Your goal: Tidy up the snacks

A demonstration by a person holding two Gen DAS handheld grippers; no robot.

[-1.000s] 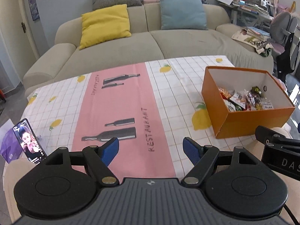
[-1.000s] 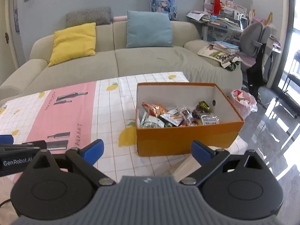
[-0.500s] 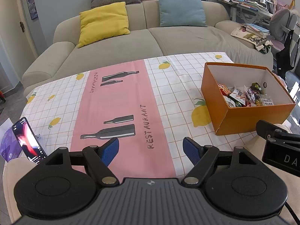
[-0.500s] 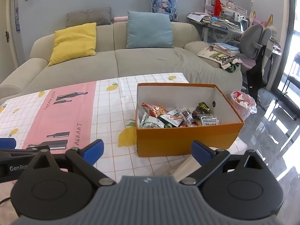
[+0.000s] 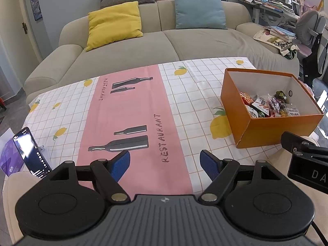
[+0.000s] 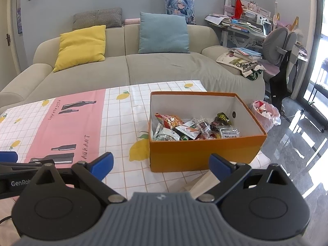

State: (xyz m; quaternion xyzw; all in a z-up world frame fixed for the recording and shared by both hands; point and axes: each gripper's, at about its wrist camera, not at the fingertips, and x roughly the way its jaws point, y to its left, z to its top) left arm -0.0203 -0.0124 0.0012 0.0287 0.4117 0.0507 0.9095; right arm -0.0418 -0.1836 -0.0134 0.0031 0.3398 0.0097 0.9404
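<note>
Orange snack box (image 6: 205, 151) beyond right hand-held gripper (image 6: 161, 163)

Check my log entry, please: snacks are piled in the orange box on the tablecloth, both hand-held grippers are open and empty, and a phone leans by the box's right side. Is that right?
One error: the phone stands at the table's far left edge, well away from the box, as the left wrist view shows. The rest holds: snacks in the box, left hand-held gripper and right hand-held gripper open and empty.

Left hand-held gripper (image 5: 165, 163) fingers spread wide, empty, right hand-held gripper (image 6: 162, 165) likewise, side by side
</note>
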